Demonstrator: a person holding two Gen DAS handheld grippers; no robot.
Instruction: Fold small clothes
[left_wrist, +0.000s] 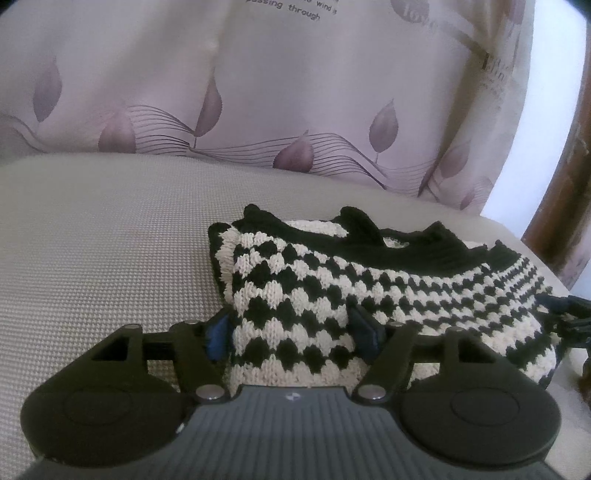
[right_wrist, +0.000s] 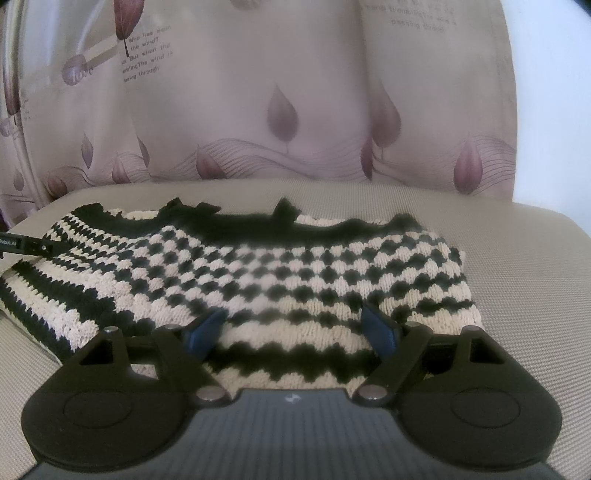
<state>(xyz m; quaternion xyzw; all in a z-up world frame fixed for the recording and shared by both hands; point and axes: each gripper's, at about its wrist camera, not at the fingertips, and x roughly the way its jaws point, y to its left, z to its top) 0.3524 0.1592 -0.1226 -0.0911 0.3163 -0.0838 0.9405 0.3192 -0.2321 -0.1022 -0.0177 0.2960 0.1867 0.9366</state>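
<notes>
Spreading across the beige textured cushion (left_wrist: 92, 240), the black-and-cream checkered knit garment (left_wrist: 332, 280) leaves bare surface at left frame; a leaf-printed lilac curtain (left_wrist: 258, 92) borders the top. Left gripper (left_wrist: 291, 328) and right gripper (right_wrist: 295, 328) both have jaws apart, the garment's near edge lying between the fingers.

a pale woven cushion (left_wrist: 110, 240) fills the lower part of both views. behind its far edge hangs a pinkish curtain (left_wrist: 258, 92) printed with purple leaves, thin wavy lines and small text. a dark wooden post (left_wrist: 569, 206) stands at the right edge.
</notes>
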